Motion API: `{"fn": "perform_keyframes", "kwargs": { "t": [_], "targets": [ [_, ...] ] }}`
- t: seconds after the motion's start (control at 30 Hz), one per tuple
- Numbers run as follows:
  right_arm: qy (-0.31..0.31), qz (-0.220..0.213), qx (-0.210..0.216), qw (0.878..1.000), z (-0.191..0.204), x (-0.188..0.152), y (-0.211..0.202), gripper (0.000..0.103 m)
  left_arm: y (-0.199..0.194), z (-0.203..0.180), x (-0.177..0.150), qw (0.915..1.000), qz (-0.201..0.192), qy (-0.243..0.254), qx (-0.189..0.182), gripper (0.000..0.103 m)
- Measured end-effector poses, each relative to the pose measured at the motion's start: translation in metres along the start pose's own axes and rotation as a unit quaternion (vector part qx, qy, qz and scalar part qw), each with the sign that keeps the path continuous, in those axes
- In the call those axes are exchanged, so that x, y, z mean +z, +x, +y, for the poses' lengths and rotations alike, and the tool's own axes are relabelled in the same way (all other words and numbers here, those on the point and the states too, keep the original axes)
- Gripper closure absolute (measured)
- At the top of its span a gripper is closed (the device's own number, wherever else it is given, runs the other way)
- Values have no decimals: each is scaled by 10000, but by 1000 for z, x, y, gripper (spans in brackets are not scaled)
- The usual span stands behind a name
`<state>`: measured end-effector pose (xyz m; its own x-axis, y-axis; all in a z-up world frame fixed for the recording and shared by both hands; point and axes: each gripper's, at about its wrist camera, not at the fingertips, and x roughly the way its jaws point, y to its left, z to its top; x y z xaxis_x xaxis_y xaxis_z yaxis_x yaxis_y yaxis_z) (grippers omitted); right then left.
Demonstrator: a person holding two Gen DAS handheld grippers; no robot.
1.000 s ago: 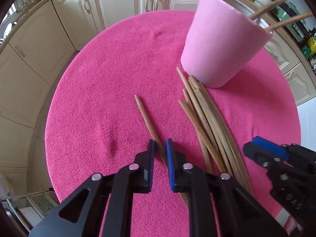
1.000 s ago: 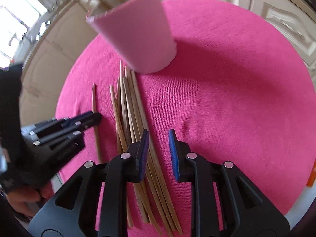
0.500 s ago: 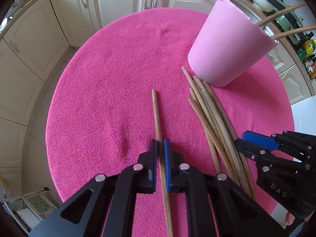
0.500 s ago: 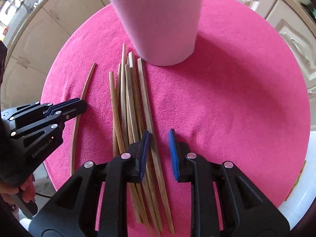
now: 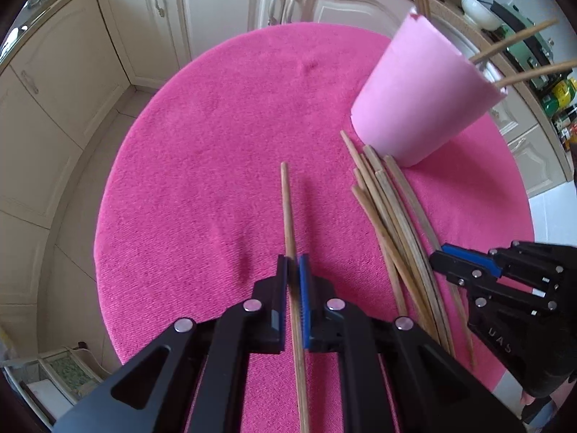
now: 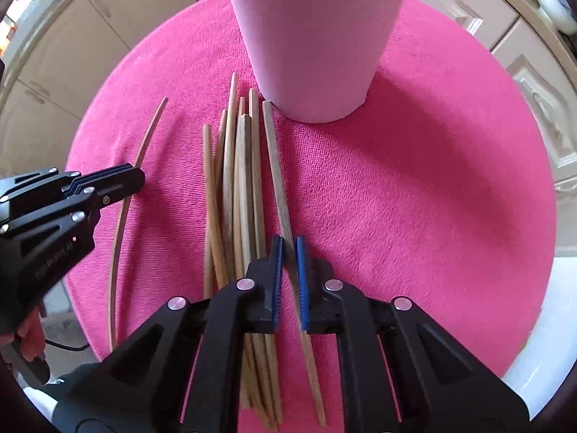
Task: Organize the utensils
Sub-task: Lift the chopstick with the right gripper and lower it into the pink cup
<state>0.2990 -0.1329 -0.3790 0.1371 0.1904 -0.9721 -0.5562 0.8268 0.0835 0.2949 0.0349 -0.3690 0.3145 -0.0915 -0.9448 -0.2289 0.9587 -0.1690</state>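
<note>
- OK, L gripper (image 5: 293,274) clamped on single chopstick (image 5: 287,209), lifted off pink mat (image 5: 202,180).
- R gripper (image 6: 287,252) jaws narrow round pile's outermost stick (image 6: 276,166); can't tell if gripping.
- I judge sticks light, stiff, smooth wood; grab mid-shaft.
- Cup (image 6: 313,36) just behind pile (image 6: 234,187).

cream cabinets (image 5: 202,11), pale floor (image 5: 43,238), daylight

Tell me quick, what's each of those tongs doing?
Left tongs: shut on a lone wooden chopstick.
Right tongs: shut on the pile's rightmost wooden chopstick.
</note>
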Motion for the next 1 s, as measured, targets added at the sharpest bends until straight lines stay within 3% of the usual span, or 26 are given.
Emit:
{"fn": "perform_keyframes", "kwargs": {
  "t": [0.23,0.4,0.57,1.0],
  "targets": [
    [458,-443,418,9971,-11,-18,-24,96,-34,13,-2,9982,-495,-92,-328,97],
    [756,-1044,726,9890,-15,-30,-56,97,-61,9,-6,9933,-967,39,-632,97],
    [907,-1657,835,9784,-7,-39,-87,97,-88,-4,-10,9858,-1433,271,-837,97],
    [1192,-2675,989,9510,-8,-35,-139,97,-143,-42,-4,9625,-2316,777,-1178,97]
  ]
}}
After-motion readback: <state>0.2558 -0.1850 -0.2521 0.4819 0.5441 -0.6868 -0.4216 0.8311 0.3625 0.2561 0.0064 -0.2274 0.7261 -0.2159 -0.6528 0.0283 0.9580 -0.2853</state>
